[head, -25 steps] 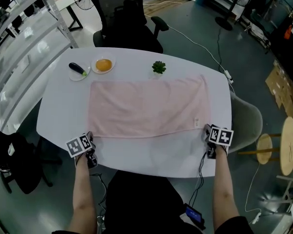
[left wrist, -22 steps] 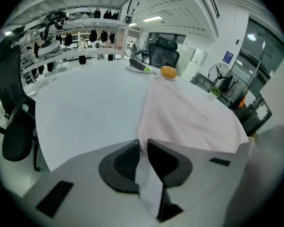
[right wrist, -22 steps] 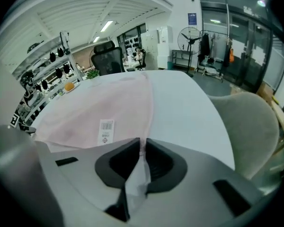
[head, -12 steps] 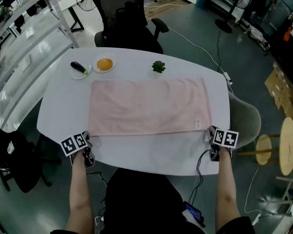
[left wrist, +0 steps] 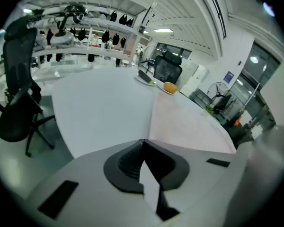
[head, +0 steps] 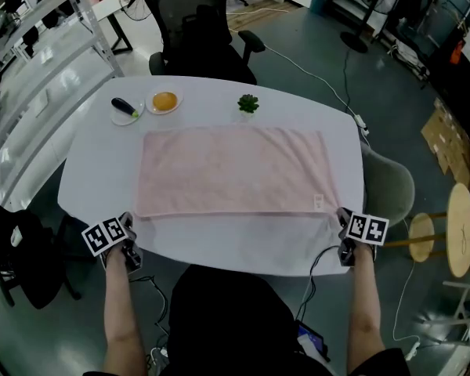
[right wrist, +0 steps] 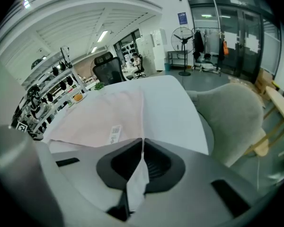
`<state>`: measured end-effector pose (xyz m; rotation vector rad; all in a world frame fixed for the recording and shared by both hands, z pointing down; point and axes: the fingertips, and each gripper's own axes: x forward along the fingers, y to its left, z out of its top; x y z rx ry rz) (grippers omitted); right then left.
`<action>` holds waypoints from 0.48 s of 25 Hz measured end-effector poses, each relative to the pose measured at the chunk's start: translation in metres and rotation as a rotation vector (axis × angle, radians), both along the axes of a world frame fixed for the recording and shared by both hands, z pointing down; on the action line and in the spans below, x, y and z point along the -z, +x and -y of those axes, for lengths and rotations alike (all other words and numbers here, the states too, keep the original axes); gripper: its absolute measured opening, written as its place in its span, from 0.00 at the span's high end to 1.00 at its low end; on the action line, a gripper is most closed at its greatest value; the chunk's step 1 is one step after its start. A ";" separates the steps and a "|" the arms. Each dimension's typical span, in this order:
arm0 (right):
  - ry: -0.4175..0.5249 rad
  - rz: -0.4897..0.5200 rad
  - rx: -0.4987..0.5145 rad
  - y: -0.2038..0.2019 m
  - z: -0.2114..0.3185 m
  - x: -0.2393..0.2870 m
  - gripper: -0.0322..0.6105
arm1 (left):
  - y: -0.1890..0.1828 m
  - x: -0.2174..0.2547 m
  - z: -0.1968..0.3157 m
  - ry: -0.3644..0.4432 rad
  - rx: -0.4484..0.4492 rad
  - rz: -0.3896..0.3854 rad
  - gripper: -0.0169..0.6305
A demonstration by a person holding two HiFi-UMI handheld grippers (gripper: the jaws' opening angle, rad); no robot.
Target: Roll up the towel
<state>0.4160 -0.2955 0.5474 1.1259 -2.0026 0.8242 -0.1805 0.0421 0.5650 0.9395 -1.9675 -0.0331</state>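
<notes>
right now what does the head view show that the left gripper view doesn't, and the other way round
Only the head view: the person's forearms, the wooden stool and the whole towel. Only the left gripper view: the left gripper's fingers shut on the towel's pale corner. Both: the table, the towel and the orange.

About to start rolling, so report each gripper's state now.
Left gripper: jaws closed on the near left corner of the towel.
Right gripper: jaws have just been closing, now shut on the towel's near right corner.
</notes>
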 end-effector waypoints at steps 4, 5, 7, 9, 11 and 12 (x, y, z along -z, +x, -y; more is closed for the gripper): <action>0.015 -0.010 0.000 0.018 -0.009 0.006 0.91 | -0.014 0.005 -0.044 -0.062 0.048 0.070 0.96; 0.017 -0.014 0.008 0.021 -0.013 0.005 0.91 | -0.014 0.004 -0.054 -0.063 0.061 0.067 0.96; 0.023 -0.037 0.021 0.026 -0.016 -0.001 0.91 | -0.008 -0.001 -0.066 -0.058 0.078 0.054 0.96; 0.023 -0.055 0.019 0.029 -0.015 -0.011 0.91 | 0.003 -0.007 -0.067 -0.048 0.067 0.051 0.96; 0.034 -0.081 0.006 0.033 -0.013 -0.020 0.89 | 0.018 -0.010 -0.061 -0.023 0.031 0.057 0.96; 0.051 -0.109 0.003 0.036 -0.012 -0.022 0.84 | 0.027 -0.010 -0.057 -0.006 0.006 0.059 0.96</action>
